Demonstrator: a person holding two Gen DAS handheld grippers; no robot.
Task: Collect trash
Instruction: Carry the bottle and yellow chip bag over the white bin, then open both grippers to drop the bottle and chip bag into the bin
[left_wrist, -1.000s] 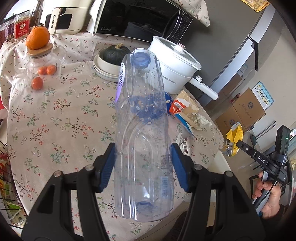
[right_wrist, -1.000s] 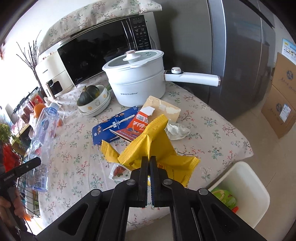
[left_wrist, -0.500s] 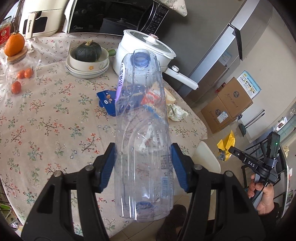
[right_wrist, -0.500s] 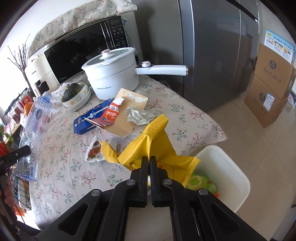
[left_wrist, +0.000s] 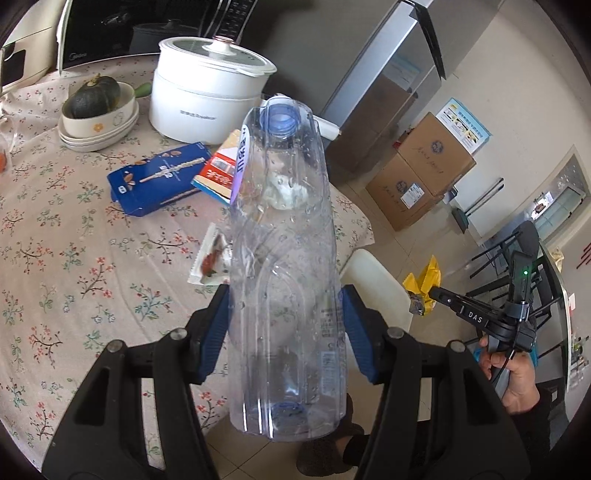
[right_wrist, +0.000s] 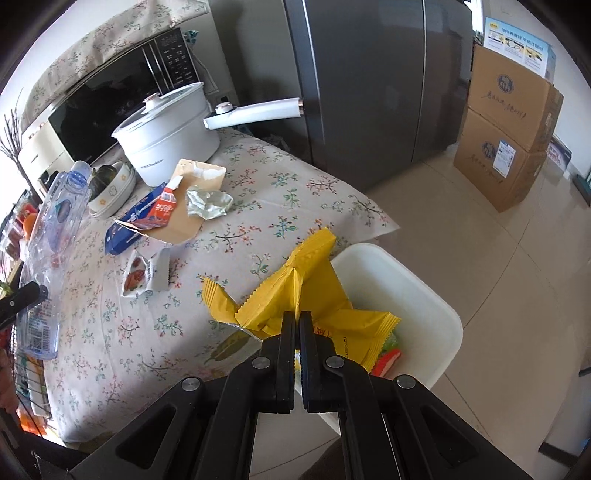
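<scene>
My left gripper (left_wrist: 284, 325) is shut on a large clear empty plastic bottle (left_wrist: 282, 240), held upright above the table's front edge. My right gripper (right_wrist: 297, 321) is shut on a yellow snack wrapper (right_wrist: 295, 291) and holds it over the near rim of a white trash bin (right_wrist: 413, 295) beside the table. The bin (left_wrist: 376, 280) also shows in the left wrist view, partly hidden by the bottle. On the floral tablecloth (right_wrist: 147, 332) lie a blue carton (left_wrist: 159, 177), a red-and-white carton (right_wrist: 162, 210), a crumpled paper (right_wrist: 208, 201) and a small torn wrapper (right_wrist: 144, 275).
A white electric pot (right_wrist: 166, 136) with a long handle, a bowl holding a dark squash (left_wrist: 98, 107) and a microwave (right_wrist: 110, 96) stand at the table's back. A grey fridge (right_wrist: 369, 92) and stacked cardboard boxes (right_wrist: 506, 122) stand beyond the bin.
Both grippers have moved right, toward the table's end. The yellow wrapper has gone from above the table to over the bin. The bottle has come along toward the bin side.
</scene>
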